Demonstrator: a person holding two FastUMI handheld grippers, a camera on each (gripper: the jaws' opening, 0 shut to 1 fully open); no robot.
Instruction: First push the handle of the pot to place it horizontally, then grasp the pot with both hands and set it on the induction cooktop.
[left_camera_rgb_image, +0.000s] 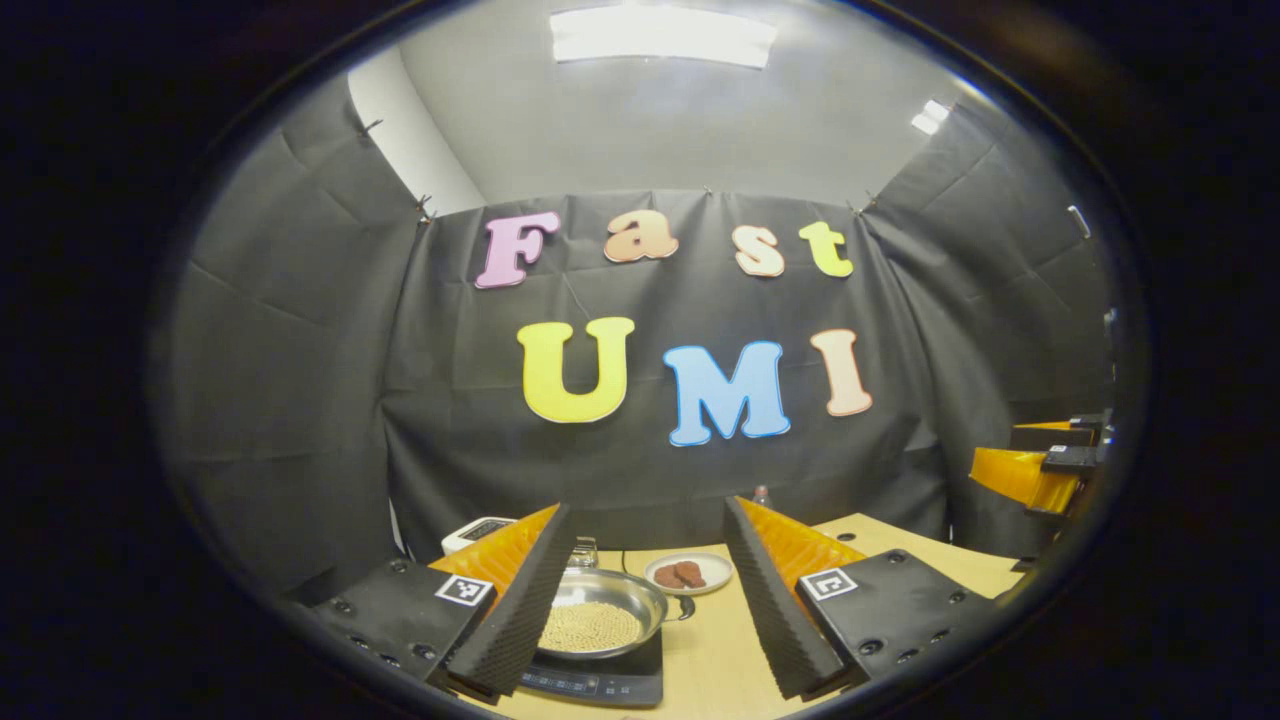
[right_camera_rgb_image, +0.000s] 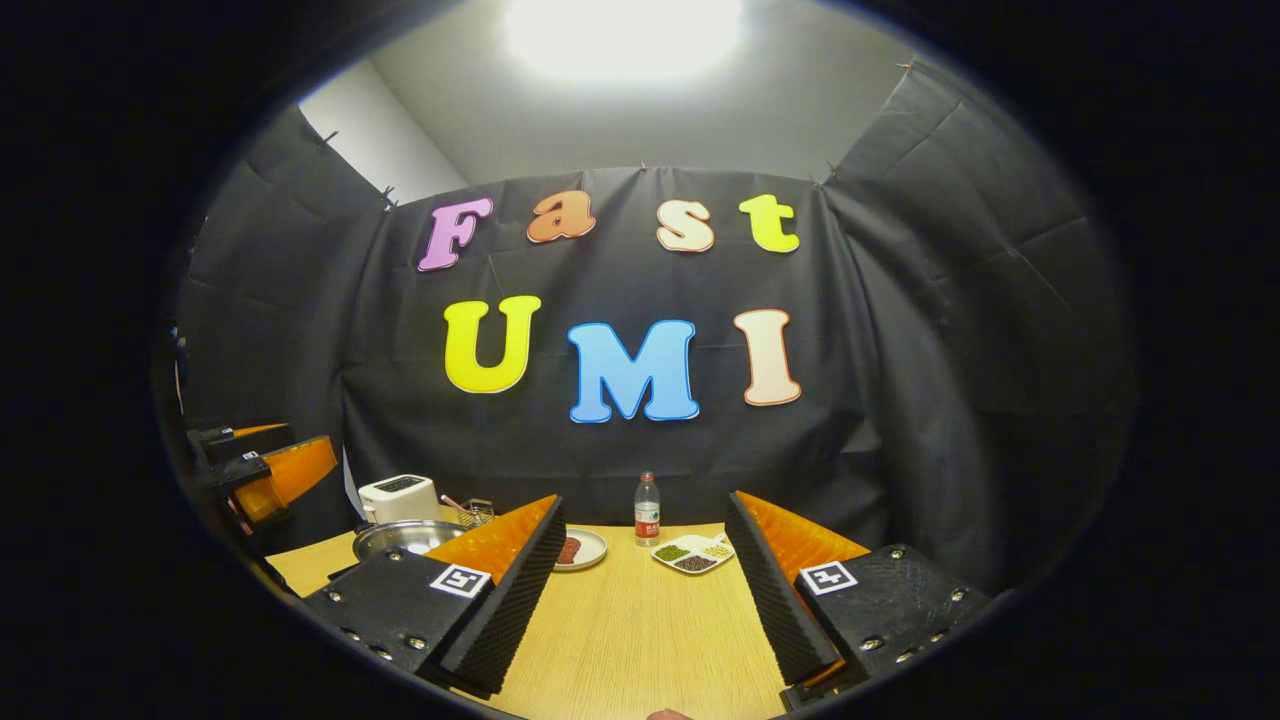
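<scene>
The pot (left_camera_rgb_image: 603, 612) (full of little beads) sits on the cooktop (left_camera_rgb_image: 600, 675) on the desk (left_camera_rgb_image: 720, 650). Left gripper (left_camera_rgb_image: 650, 600) and right gripper (right_camera_rgb_image: 645, 600) both hang released, fingers spread, grasping nothing.

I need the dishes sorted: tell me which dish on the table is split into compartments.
The white tray right of the bottle, holding separate green, dark and pale fillings; the round plate is undivided.

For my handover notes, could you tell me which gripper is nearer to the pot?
Left. The left gripper is open with the pot straight ahead between its fingers; the right gripper is off to the pot's right, facing bare table.
</scene>
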